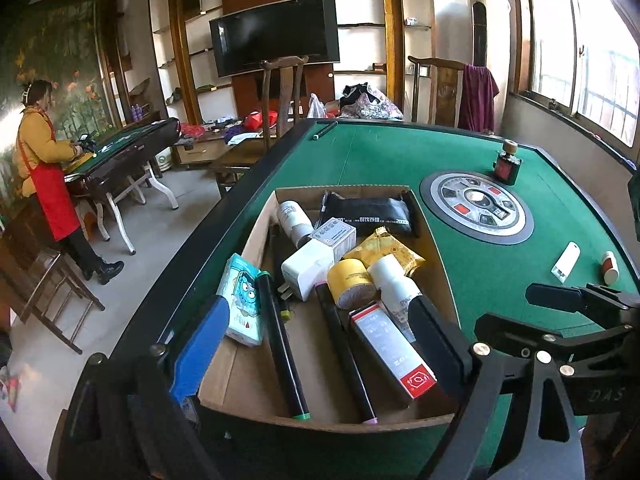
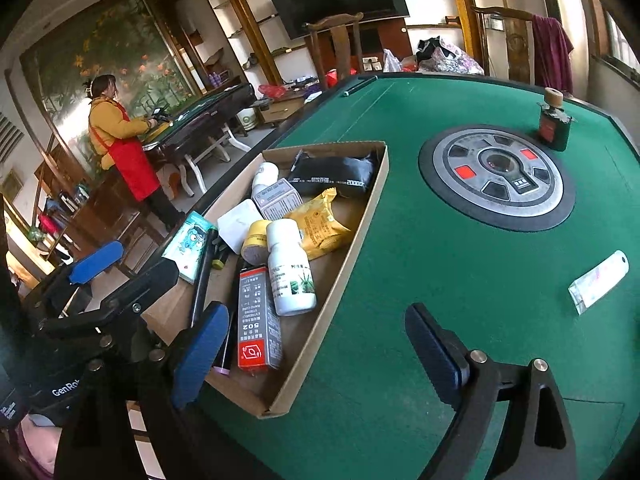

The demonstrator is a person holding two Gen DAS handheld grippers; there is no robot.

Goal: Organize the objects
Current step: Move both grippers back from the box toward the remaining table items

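I have both grippers poised at the near end of the cardboard tray [image 2: 362, 240], which sits on the green felt table [image 2: 460, 280]. My left gripper [image 1: 320, 340] hangs over the tray with its jaws spread wide and nothing between them; its blue finger sits by the tray's left wall and its black one near the right wall. My right gripper [image 2: 316, 344] is likewise wide apart and empty, one finger over the tray's near corner, the other above bare felt. Inside the tray I see a red-and-grey glue box [image 2: 256, 320] lying beside a white bottle [image 2: 290, 276], a yellow tape roll [image 2: 256, 240], a yellow packet [image 2: 320, 228], a black pouch [image 2: 332, 178] at the far end, a white charger [image 1: 308, 268], a cartoon tissue pack [image 1: 244, 300] against the left wall, and two black markers [image 1: 284, 344]. Out on the felt, well apart from the tray, lie a white tube [image 2: 600, 282], a small red-and-white bottle [image 1: 610, 268], a dark ink bottle [image 2: 554, 124] by the round centre console [image 2: 496, 176], and a pen [image 1: 325, 130] at the far edge.
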